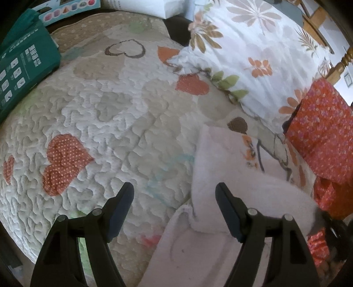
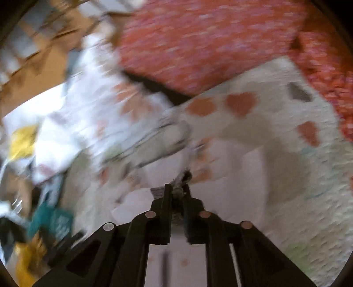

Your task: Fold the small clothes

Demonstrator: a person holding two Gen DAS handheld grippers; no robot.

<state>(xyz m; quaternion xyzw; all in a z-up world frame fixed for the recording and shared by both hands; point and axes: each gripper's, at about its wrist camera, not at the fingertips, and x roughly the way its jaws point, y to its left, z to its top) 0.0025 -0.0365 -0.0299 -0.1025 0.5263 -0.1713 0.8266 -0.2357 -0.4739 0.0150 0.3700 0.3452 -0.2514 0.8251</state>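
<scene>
A small pale pink garment [image 1: 220, 159] with a printed figure lies on the heart-patterned quilt [image 1: 110, 106], lower right in the left wrist view. My left gripper [image 1: 174, 198] hovers open over its left edge, one finger above the quilt and the other above the cloth, holding nothing. In the blurred right wrist view the same garment [image 2: 233, 159] spreads below my right gripper [image 2: 176, 189]. Its jaws stand narrow, with a bunched bit of cloth pinched between them. The right gripper [image 1: 331, 223] shows as a dark shape at the garment's lifted, blurred right corner.
A floral pillow [image 1: 253, 44] lies behind the garment. Red flowered cloth [image 1: 320, 132] is heaped at the right, also the red flowered cloth [image 2: 198, 44] in the right view. A green package [image 1: 24, 66] and a toy box [image 1: 66, 8] sit at the quilt's far left.
</scene>
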